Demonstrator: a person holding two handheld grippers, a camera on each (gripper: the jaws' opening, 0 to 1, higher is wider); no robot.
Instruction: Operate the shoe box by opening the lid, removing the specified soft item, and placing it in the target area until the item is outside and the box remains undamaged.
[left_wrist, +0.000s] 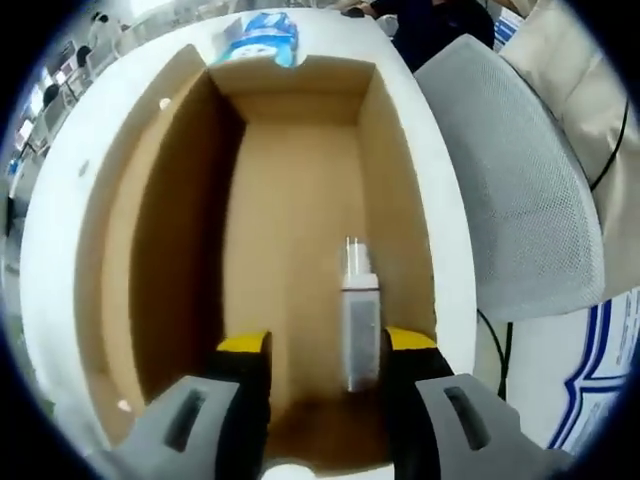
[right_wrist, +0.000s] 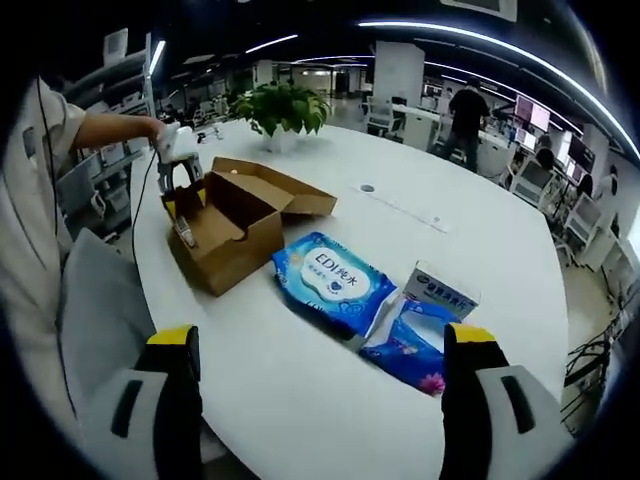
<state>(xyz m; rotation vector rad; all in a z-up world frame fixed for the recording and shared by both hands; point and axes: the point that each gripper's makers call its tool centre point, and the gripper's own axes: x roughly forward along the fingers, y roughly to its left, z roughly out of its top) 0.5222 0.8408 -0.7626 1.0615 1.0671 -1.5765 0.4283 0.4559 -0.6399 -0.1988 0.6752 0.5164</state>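
Left tongs (left_wrist: 325, 345) over open shoe box (left_wrist: 180, 200)

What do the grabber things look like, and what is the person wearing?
Each grabber has two chunky grey jaws with black inner faces and yellow tips. You can see this on the left gripper and the right gripper. Seen from afar, the left one looks pale grey with a dark cable trailing from it. The person wears a light, short sleeve.

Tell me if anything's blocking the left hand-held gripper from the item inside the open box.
Nothing visible is. The left hand-held gripper hangs open over the open box, and the small bottle-like item lies uncovered on its floor between the jaws.
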